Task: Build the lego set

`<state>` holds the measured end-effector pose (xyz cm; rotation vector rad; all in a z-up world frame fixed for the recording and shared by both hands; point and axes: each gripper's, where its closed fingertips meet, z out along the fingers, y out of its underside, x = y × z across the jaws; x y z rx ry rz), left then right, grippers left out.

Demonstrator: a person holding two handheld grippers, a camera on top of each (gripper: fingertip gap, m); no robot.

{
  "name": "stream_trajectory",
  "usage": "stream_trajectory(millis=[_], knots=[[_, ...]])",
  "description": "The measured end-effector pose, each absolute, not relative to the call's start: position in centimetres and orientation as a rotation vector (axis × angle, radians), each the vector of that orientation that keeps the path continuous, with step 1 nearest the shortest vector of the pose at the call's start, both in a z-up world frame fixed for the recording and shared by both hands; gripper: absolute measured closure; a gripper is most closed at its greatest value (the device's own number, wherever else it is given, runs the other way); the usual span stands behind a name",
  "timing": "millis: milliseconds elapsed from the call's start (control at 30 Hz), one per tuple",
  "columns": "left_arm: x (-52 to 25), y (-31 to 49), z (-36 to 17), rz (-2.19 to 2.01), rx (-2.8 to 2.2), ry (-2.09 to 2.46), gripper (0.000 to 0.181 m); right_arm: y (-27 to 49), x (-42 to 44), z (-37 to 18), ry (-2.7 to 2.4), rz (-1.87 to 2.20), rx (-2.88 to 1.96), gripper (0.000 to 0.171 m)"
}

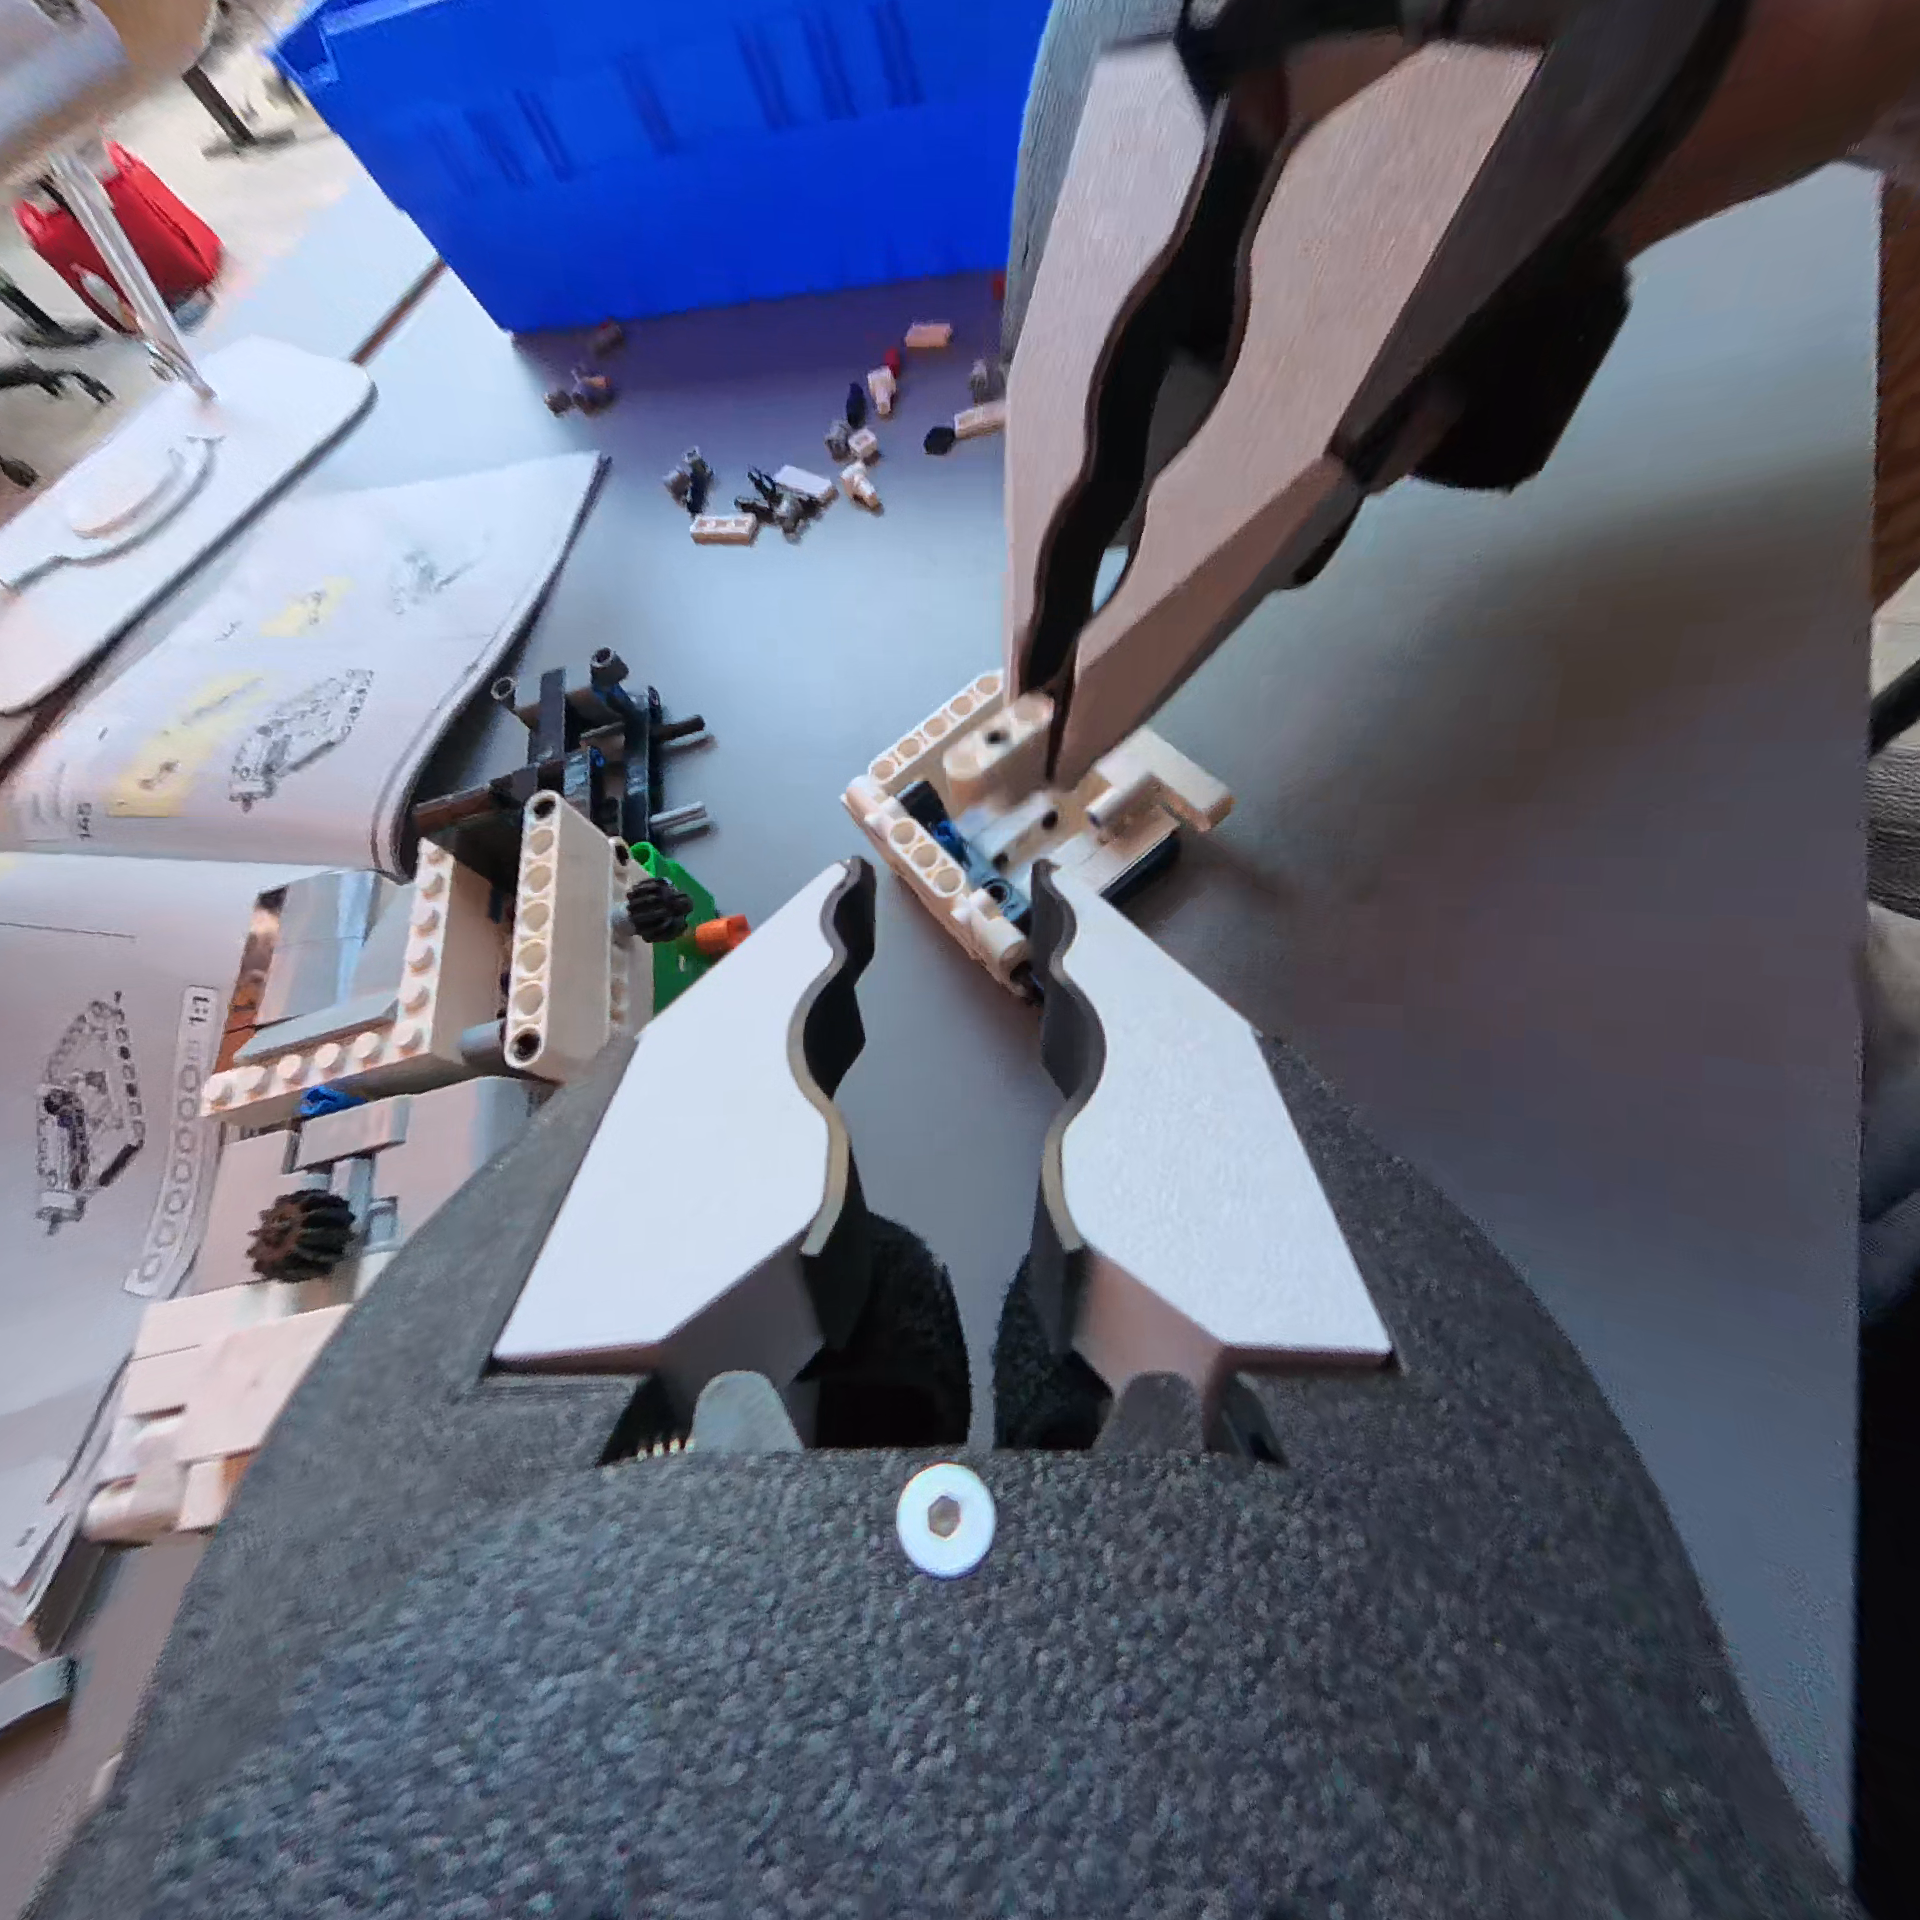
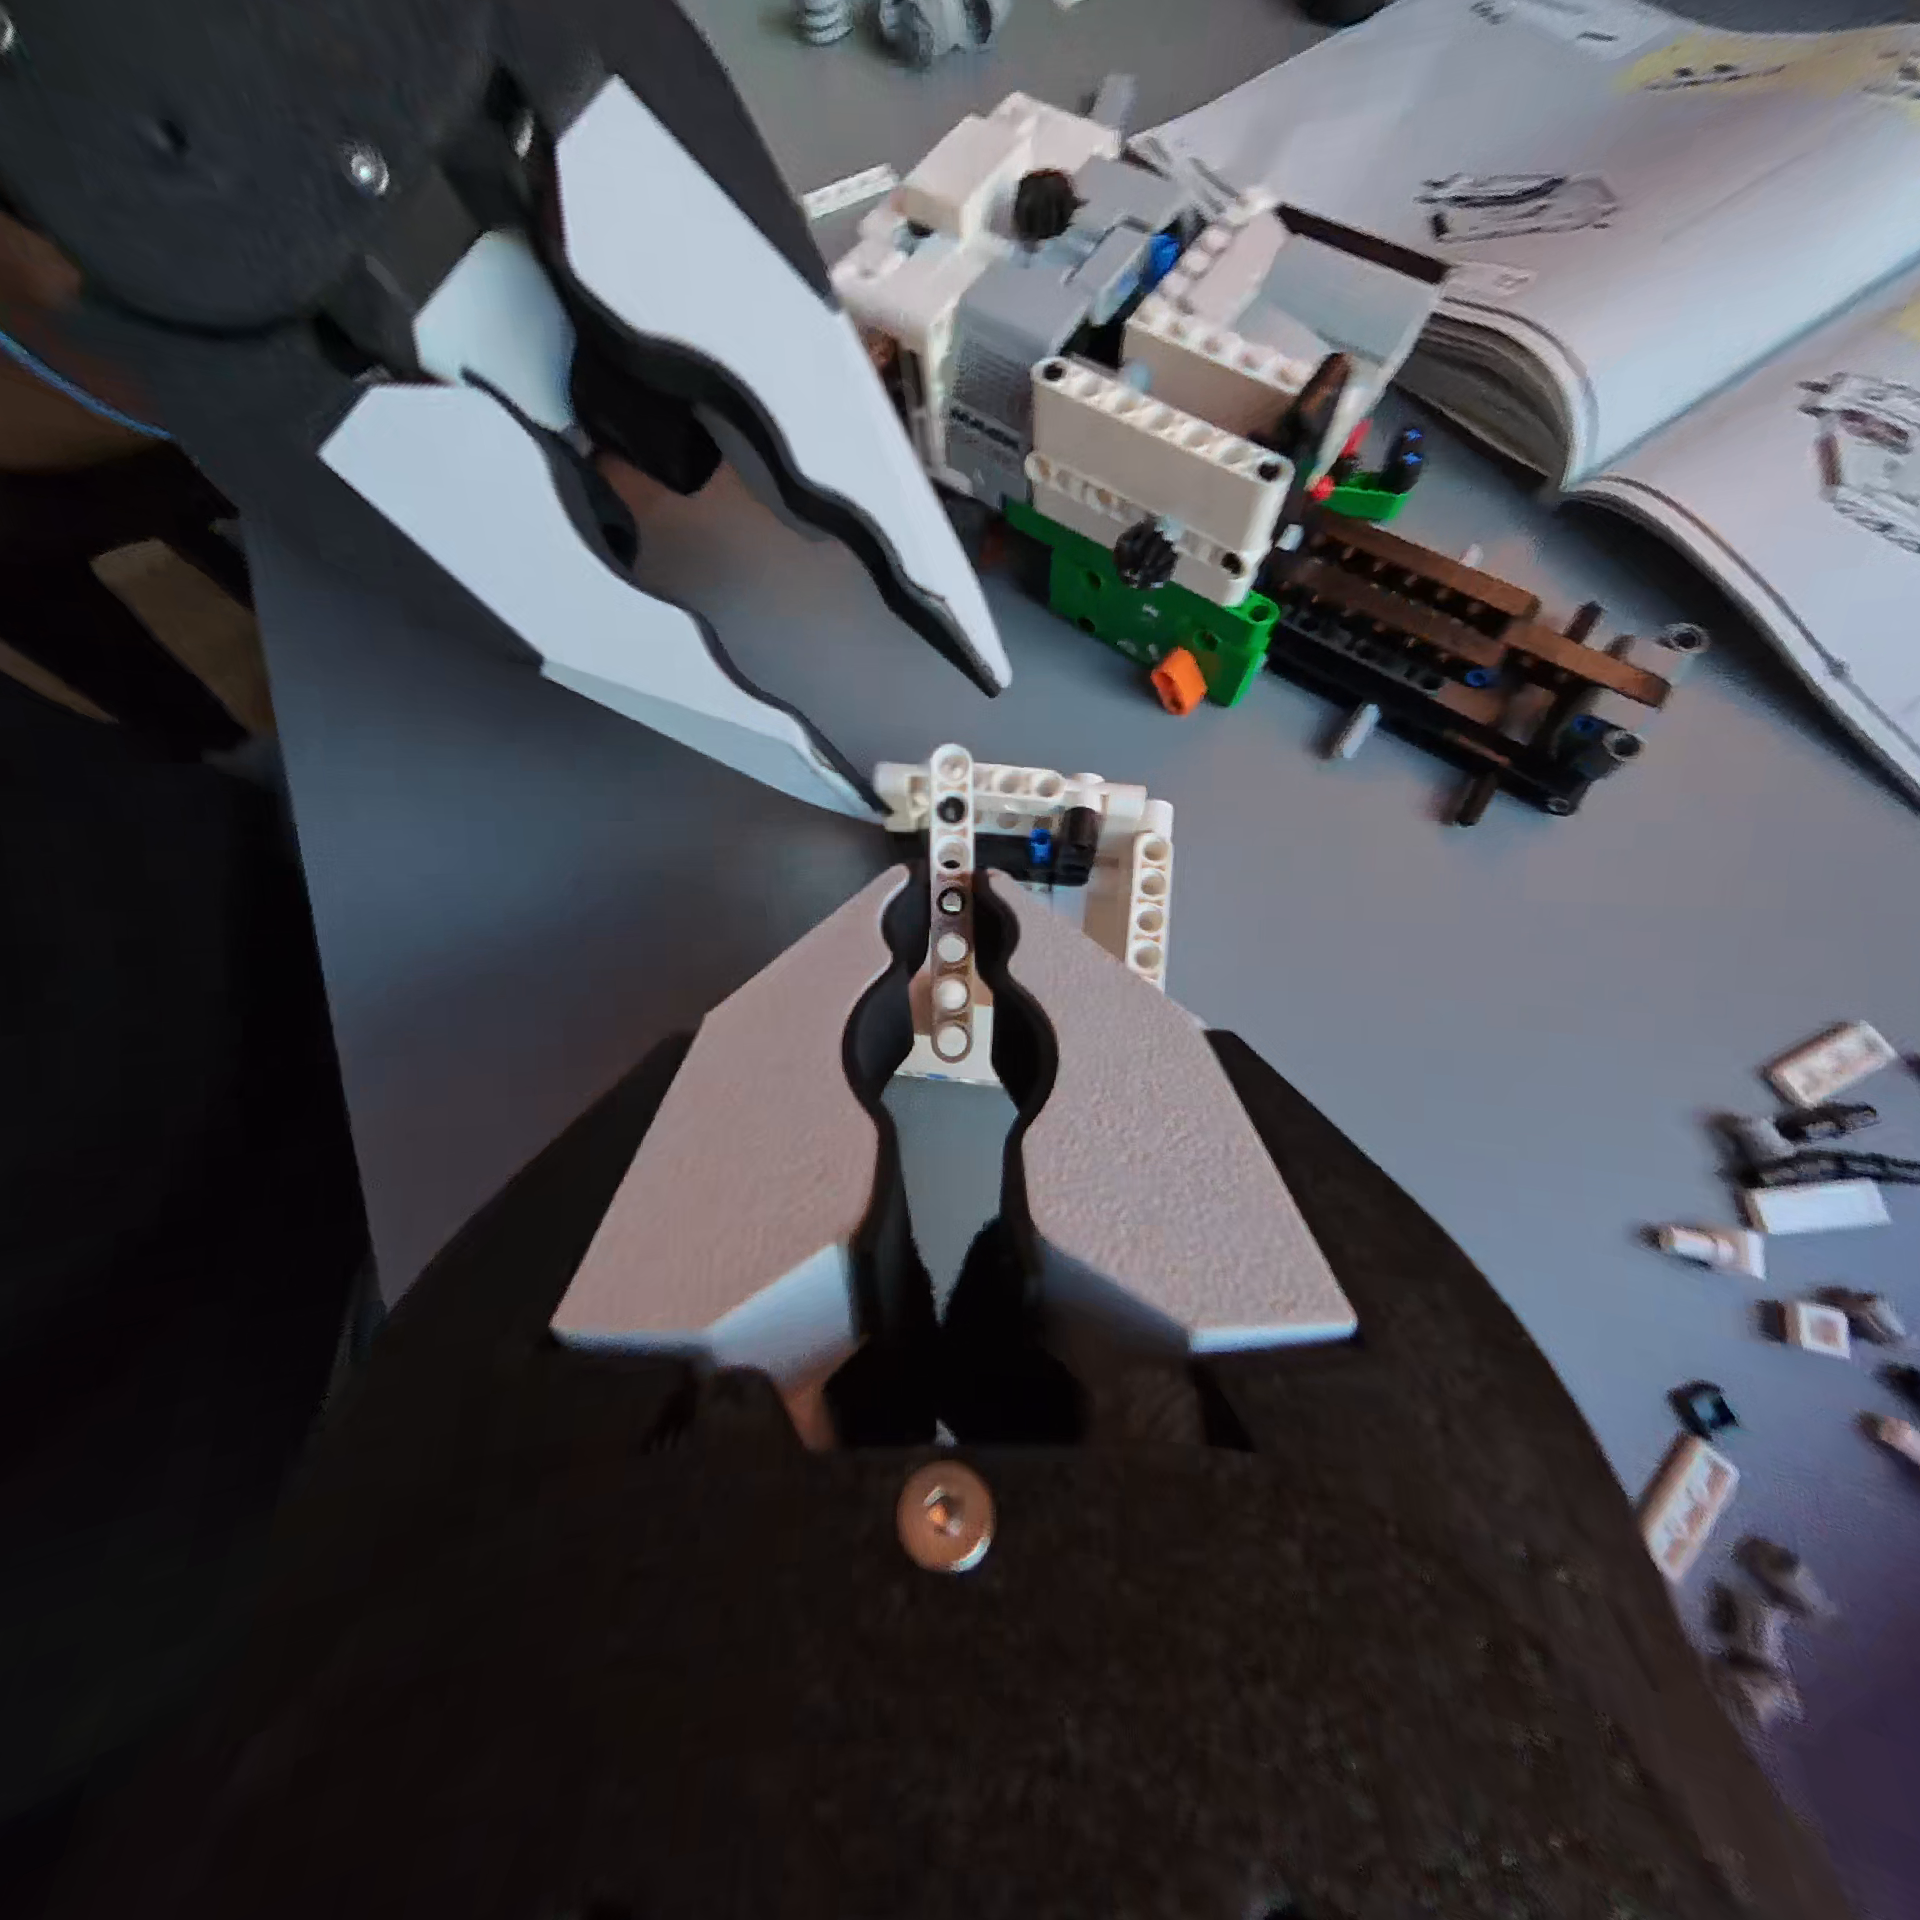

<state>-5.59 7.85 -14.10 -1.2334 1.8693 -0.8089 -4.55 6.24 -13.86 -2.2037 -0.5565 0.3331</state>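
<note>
Pinching a thin white perforated beam (image 2: 951, 935) with your right gripper (image 2: 951, 894), you hold it over the white frame subassembly (image 2: 1148, 894) just ahead, while your spread left gripper (image 1: 951, 894) braces the frame's near corner.

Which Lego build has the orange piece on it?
The big truck build beside the instruction book; its green base holds the orange piece. The small white frame has none.

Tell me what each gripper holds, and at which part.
The right gripper clamps a thin white beam near its middle. The left gripper holds nothing; it is open beside the small white frame.
</note>
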Motion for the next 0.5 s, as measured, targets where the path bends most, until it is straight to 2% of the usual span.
stream_trajectory(millis=[233, 500], knots=[[-4.8, 8.3, -14.8, -0.671, -1.280, 1.879, 0.155, 6.7, -3.2, -14.5, -0.505, 0.182, -2.320, 0.165], [-4.3, 7.9, -16.8, -0.719, -1.442, 1.868, 0.158, 6.9, -3.0, -15.6, -0.493, 0.232, -2.438, 0.165]])
